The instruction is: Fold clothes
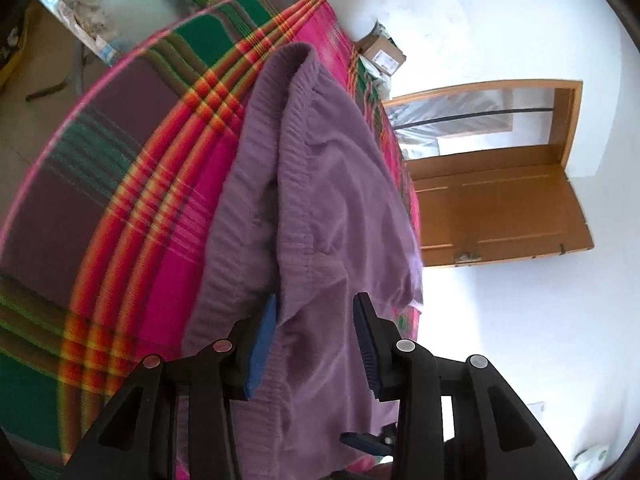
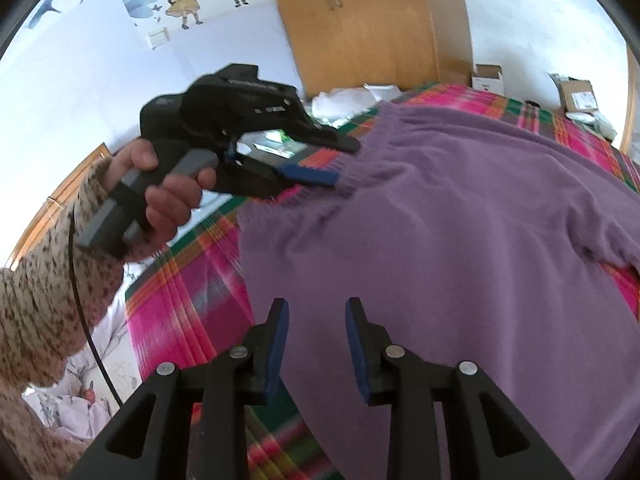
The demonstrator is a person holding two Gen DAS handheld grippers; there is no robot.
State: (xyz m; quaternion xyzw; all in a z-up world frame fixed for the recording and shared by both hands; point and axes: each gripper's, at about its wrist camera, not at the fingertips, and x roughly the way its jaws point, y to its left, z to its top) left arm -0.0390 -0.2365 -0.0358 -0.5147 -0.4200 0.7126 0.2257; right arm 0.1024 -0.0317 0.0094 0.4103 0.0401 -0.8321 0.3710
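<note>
Right gripper (image 2: 317, 312) hovered with jaws apart and empty over the purple sweater (image 2: 460, 240), which lay spread on a bright plaid blanket (image 2: 180, 292). Left gripper (image 1: 316, 312) also stood apart, straddling a raised fold of the soft ribbed knit; firm hold unclear. A hand (image 2: 160, 196) in a speckled sleeve (image 2: 44, 280) gripped its handle. Cardboard boxes (image 2: 576, 98) and a wooden wardrobe (image 2: 360, 20) stood beyond.

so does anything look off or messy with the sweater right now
Yes: the purple sweater lies rumpled on the plaid blanket, one ribbed edge folded over on itself. The left gripper straddles that fold, open; the right gripper is open too.
</note>
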